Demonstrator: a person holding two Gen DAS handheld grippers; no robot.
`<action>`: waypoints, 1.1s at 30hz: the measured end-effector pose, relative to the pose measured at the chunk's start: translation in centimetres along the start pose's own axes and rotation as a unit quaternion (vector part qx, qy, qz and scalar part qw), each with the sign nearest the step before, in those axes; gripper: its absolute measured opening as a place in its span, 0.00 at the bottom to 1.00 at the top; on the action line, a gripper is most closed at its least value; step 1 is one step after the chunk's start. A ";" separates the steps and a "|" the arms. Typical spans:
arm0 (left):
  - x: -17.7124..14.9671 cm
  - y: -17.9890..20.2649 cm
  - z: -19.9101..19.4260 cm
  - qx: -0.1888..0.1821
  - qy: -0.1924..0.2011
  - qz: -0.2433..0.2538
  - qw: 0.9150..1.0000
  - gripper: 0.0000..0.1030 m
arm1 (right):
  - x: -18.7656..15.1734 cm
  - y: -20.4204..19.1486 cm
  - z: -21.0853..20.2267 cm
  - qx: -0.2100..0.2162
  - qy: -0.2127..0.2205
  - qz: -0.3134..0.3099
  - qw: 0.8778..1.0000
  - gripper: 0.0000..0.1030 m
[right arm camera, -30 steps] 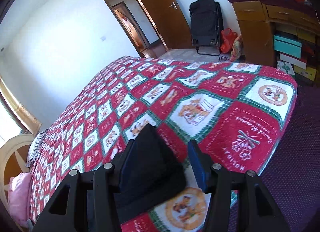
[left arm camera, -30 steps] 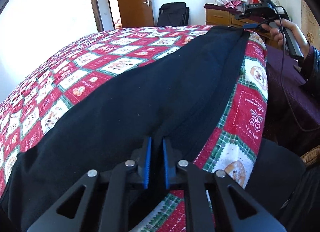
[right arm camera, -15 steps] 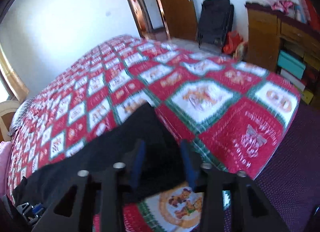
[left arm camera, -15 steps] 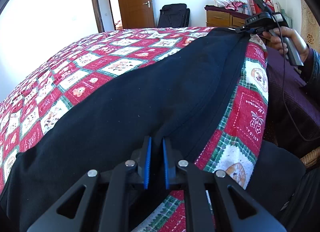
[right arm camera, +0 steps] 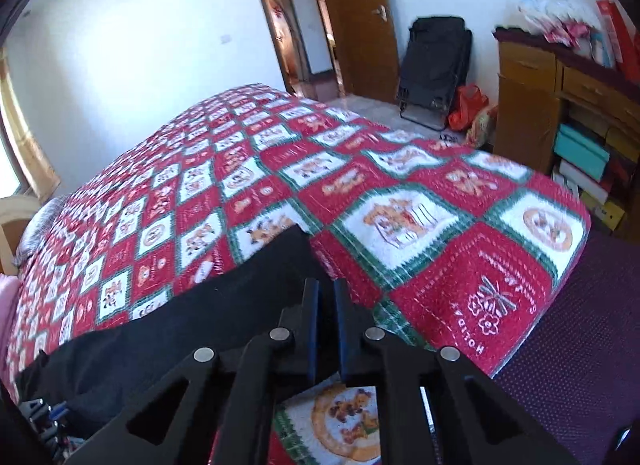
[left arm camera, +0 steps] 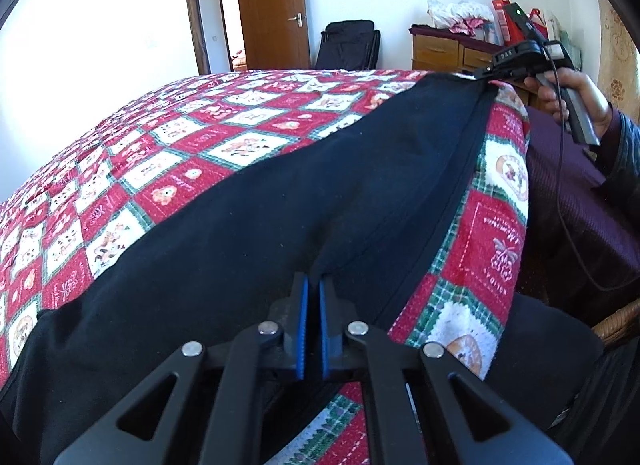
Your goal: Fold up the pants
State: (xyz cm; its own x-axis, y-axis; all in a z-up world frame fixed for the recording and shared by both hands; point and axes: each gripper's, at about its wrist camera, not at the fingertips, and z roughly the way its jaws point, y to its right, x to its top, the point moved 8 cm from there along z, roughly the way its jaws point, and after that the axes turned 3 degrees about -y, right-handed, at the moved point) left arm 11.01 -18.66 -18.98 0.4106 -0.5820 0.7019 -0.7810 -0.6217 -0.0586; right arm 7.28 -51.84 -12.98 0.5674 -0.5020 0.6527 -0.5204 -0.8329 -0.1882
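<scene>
Left wrist view: the left claw (left arm camera: 312,297) stays clenched on the black pants (left arm camera: 280,209), stretched along the bed (left arm camera: 120,169) edge, much as before. Right wrist view: the right claw (right arm camera: 326,305), wide apart a second ago, now pinches the pants (right arm camera: 224,313) end; open quilt lies beyond

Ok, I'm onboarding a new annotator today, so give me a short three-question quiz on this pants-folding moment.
1. True or false: the left gripper is shut on the black pants.
2. What lies under the pants? A. wooden floor B. patchwork quilt C. desk
3. Fill in: the right gripper pinches the pants near the quilt's ____ edge.

Key: 1 true; 2 B; 3 near
</scene>
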 end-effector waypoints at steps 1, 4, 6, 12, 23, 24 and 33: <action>-0.1 0.0 0.1 -0.002 -0.001 -0.001 1.000 0.06 | 0.0 0.4 0.0 -0.004 0.000 0.003 1.000 0.09; -0.1 0.0 0.3 -0.004 0.000 -0.007 1.000 0.06 | 0.3 1.2 -1.4 0.017 0.010 0.022 1.000 0.09; -0.2 0.0 0.2 -0.005 0.001 -0.010 1.000 0.06 | 0.6 1.0 -2.6 0.030 0.017 0.024 0.999 0.09; -0.2 0.0 0.2 -0.004 0.002 -0.009 1.000 0.06 | -0.4 -0.9 -1.3 0.042 -0.009 0.004 0.999 0.40; -0.3 0.1 0.4 -0.004 -0.001 -0.010 1.000 0.06 | -1.2 -1.4 0.2 -0.007 -0.005 -0.049 0.999 0.19; -0.3 0.1 0.5 -0.004 -0.001 -0.010 1.000 0.06 | -1.3 -1.3 0.4 -0.011 -0.004 -0.051 0.999 0.17; 0.2 0.1 -1.3 -0.012 0.025 -0.015 1.000 0.06 | -0.3 -2.0 -2.2 -0.020 0.035 -0.071 0.997 0.04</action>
State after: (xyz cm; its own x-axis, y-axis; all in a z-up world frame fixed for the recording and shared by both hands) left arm 10.45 -18.14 -17.87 0.4099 -0.5364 0.7378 -0.7806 -0.6247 -0.0205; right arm 6.76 -49.53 -11.19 0.5916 -0.3614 0.7207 -0.4647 -0.8834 -0.0615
